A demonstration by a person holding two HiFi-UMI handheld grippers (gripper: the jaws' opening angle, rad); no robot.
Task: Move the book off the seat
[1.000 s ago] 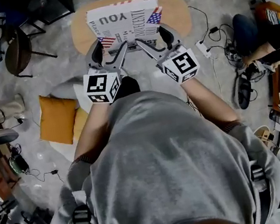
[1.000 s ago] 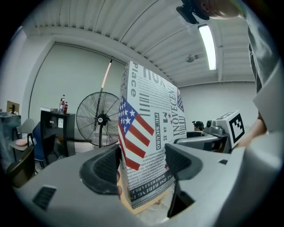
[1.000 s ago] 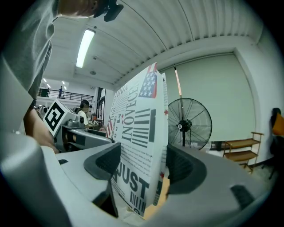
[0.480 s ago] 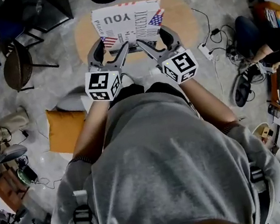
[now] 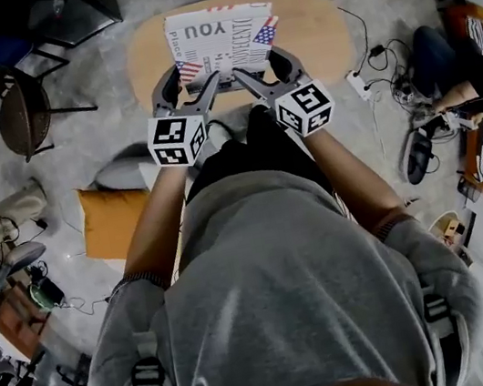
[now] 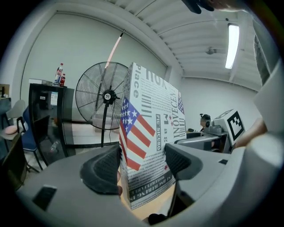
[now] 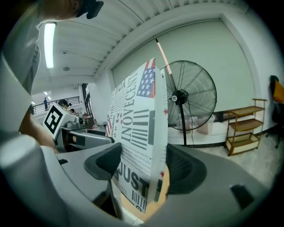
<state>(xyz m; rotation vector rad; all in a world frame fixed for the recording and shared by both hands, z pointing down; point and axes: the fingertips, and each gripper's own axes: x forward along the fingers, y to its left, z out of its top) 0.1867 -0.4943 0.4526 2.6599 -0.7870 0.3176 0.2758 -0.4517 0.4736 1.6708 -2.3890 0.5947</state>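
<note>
Most of the head view is filled by the person [image 5: 288, 299], seen from above in a grey top, both forearms reaching forward. Grey floor [image 5: 108, 118] spreads around, strewn with cables. Ahead lies an oval wooden surface [image 5: 315, 31]. Left of the person an orange cushion [image 5: 112, 221] lies on the floor, and a dark chair [image 5: 19, 111] stands farther off on that side. A large standing fan [image 6: 104, 95] rises behind the scene in the left gripper view and shows again in the right gripper view [image 7: 184, 95]. The book [image 5: 219, 39], printed with bold lettering and a stars-and-stripes flag, is held upright over the near part of the wooden surface, between the two grippers. Wood shows right under its lower edge in both gripper views, but whether it touches the wood cannot be told. The left gripper [image 5: 192, 78] takes the book's lower left part and the right gripper [image 5: 261, 66] its lower right part, their marker cubes side by side just in front of the person's chest. In the left gripper view the dark fingers [image 6: 103, 170] are clamped on the book [image 6: 148, 146], one pad on each face. In the right gripper view the fingers [image 7: 104, 162] likewise press on both faces of the book [image 7: 140, 146].
</note>
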